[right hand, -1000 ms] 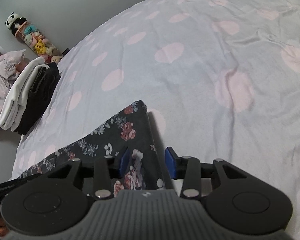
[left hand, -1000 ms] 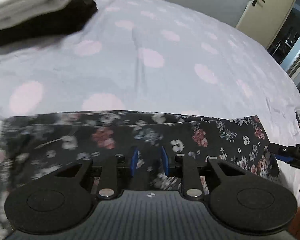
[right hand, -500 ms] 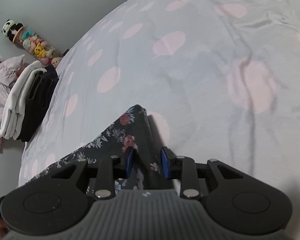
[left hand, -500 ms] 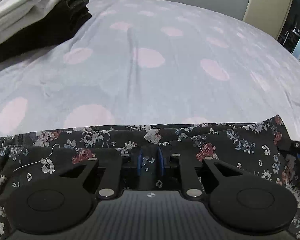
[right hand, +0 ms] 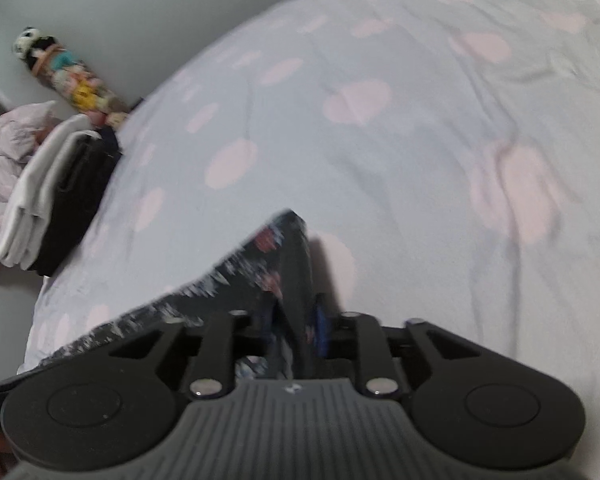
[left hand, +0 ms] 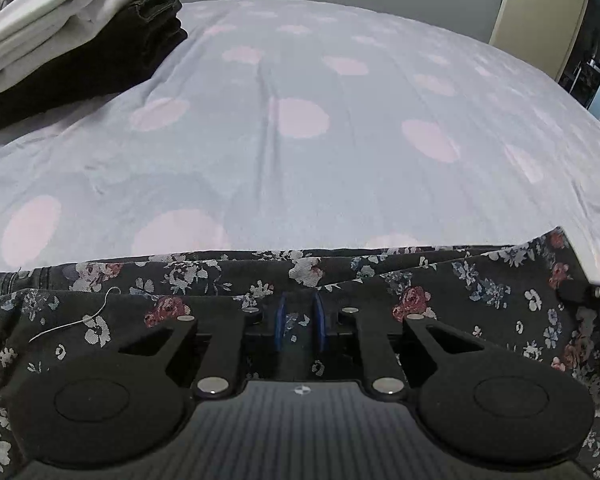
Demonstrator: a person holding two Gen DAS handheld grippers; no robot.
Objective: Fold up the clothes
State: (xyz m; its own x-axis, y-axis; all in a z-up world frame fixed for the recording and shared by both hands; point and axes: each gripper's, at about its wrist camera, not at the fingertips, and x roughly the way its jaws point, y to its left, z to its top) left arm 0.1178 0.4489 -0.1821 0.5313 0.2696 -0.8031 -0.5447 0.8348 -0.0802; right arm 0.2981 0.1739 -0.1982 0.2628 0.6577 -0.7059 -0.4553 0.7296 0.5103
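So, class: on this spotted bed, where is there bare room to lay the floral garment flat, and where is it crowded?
Free: the wide pink-spotted sheet between the dark floral garment and the far wall. Crowded: the far left corner, where the folded white-and-black clothes pile sits, and the near edge, under both grippers.

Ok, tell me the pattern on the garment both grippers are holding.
Dark garment with small white, blue and red flowers; clearest in the left wrist view.

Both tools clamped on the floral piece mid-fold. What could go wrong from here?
1. The right tool grips the floral garment near its corner; the fabric may slip out under pull.
2. Layers look uneven near the left tool, so the fold may land crooked.
3. A loose thread could snag.
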